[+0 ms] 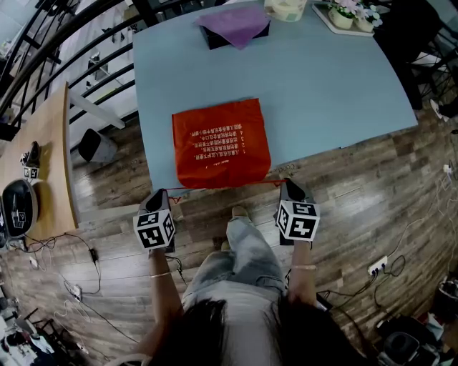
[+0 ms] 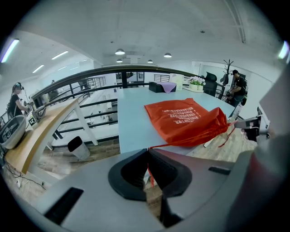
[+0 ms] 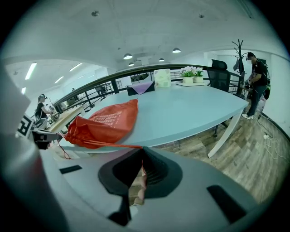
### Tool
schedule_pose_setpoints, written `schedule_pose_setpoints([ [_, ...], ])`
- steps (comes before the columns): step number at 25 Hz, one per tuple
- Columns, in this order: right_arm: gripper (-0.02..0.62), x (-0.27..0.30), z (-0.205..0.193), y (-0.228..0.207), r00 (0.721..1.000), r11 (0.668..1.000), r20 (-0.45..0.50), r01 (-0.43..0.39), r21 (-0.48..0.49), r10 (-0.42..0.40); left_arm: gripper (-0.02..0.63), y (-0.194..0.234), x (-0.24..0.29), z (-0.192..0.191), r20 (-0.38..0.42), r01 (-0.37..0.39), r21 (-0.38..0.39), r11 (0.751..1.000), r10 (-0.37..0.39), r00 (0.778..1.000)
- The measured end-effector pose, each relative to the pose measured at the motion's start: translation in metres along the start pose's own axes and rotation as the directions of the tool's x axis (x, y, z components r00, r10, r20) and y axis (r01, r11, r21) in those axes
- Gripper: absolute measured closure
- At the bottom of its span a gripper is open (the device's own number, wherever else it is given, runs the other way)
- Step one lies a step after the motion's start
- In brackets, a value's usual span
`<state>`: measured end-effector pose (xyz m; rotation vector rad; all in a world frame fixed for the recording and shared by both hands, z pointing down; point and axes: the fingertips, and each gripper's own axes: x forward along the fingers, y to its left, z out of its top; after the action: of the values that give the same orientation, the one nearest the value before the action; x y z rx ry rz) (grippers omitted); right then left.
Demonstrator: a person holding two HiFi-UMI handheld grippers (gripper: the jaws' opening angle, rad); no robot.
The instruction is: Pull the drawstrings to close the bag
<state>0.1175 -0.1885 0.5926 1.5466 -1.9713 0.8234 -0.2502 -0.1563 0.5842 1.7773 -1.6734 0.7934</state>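
Observation:
A red drawstring bag point(image 1: 220, 143) with white print lies flat on the light blue table point(image 1: 322, 86), its gathered mouth at the near edge. A thin red drawstring point(image 1: 229, 185) runs taut along that edge between both grippers. My left gripper point(image 1: 160, 192) sits off the bag's near left corner, shut on the left drawstring point(image 2: 165, 145). My right gripper point(image 1: 287, 182) sits off the near right corner, shut on the right drawstring point(image 3: 113, 145). In the left gripper view the bag point(image 2: 186, 120) bunches toward its mouth; in the right gripper view the bag point(image 3: 106, 122) looks the same.
At the table's far side are a purple cloth on a dark box point(image 1: 232, 25), a white container point(image 1: 286, 8) and a tray of flower pots point(image 1: 351, 14). A wooden bench point(image 1: 43, 157) and a bin point(image 1: 96, 146) stand left. A person point(image 3: 256, 77) stands beyond the table.

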Motion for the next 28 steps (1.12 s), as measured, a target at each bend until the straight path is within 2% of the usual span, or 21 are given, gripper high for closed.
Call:
schedule_pose_setpoints([
  [28,0.566,0.008,0.005,-0.027,1.000,0.999,-0.004,0.025,0.031,-0.025,0.587,0.012,0.007,0.003,-0.010,-0.028,-0.043,0.999,0.028,1.000],
])
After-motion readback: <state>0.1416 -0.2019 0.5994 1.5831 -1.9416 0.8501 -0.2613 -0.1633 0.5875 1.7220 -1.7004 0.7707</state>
